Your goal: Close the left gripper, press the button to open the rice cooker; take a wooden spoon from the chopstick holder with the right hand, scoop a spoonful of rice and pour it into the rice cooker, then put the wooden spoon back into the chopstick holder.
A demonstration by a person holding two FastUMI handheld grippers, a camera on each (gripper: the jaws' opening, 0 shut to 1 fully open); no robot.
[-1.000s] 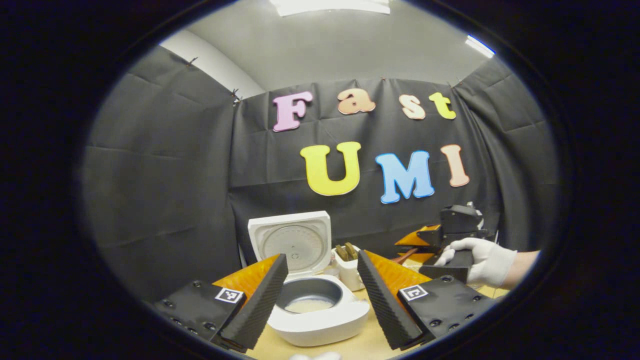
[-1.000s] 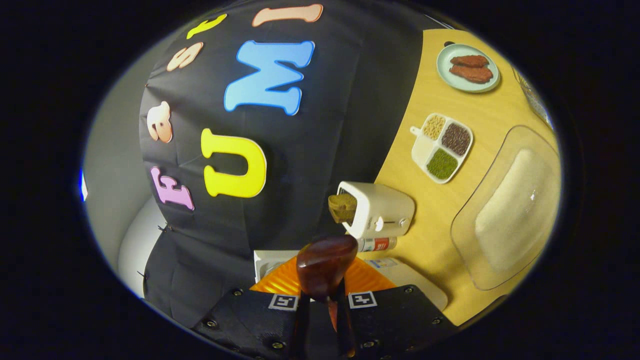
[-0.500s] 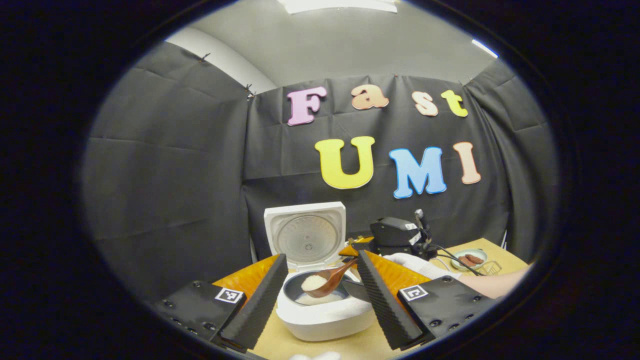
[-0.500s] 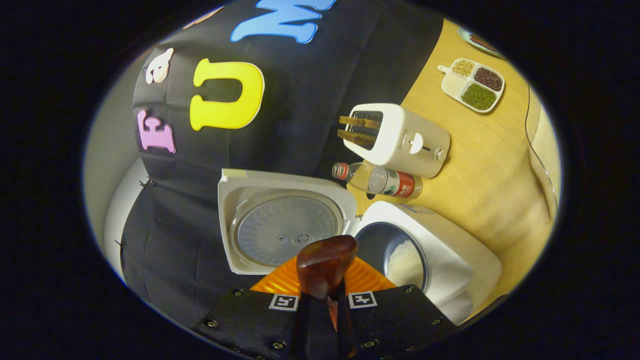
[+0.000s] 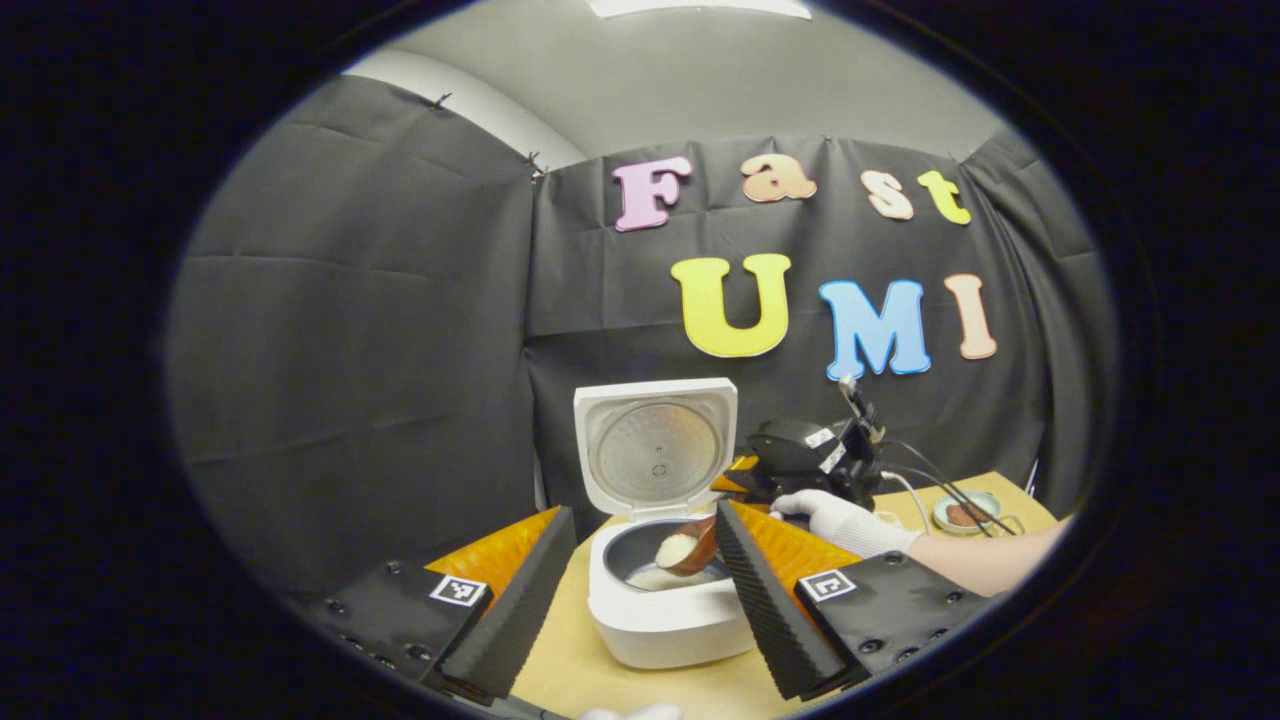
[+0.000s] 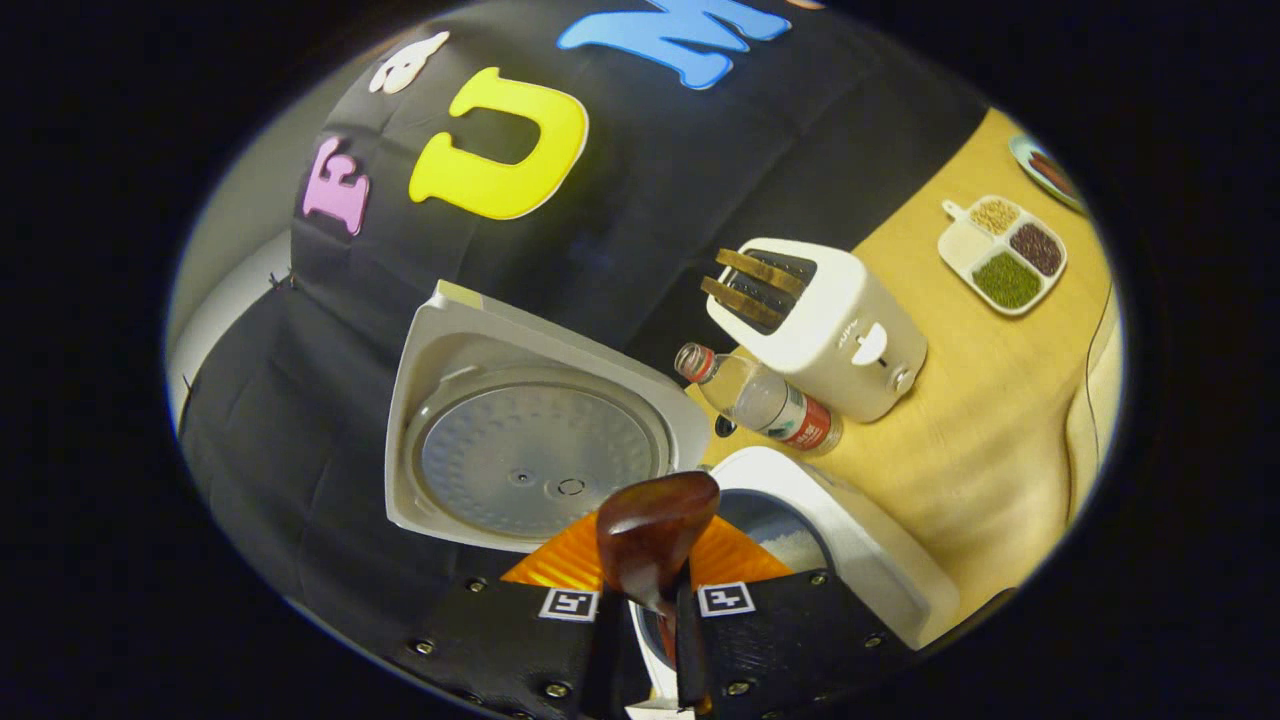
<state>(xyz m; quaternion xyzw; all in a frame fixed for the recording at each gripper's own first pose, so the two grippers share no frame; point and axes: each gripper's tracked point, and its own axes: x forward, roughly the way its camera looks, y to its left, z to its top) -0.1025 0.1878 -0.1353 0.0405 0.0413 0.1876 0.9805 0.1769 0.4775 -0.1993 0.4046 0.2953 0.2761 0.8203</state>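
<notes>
Left gripper view has the whole setup: the rice cooker [image 5: 665,600] sits just ahead between the fingers of the left gripper [image 5: 640,600], lid flipped up at the back, and the left gripper is spread wide with nothing in it. The wooden spoon [image 5: 688,548] is right over the open pot, bowl tipped down toward the inside with a heap of rice on it. Its handle runs up and to the right, back toward the right gripper [image 5: 745,480] and the gloved hand [image 5: 840,520] holding it. So the long axis goes slantwise from the hand down into the pot, bowl end lowest and pointing toward the cooker's middle.

In the right gripper view, the right gripper [image 6: 648,640] is clenched on the spoon [image 6: 652,540], both fingers squeezing the handle, and the back of the bowl faces the camera. The cooker's pot [image 6: 790,550] lies just under and slightly right of the bowl, some rice already inside.

My read: the pour is what's going on, and it turns on rolling the bowl further so the rice slides off inside the rim. The chopstick holder for the return trip I can't pick out here.
</notes>
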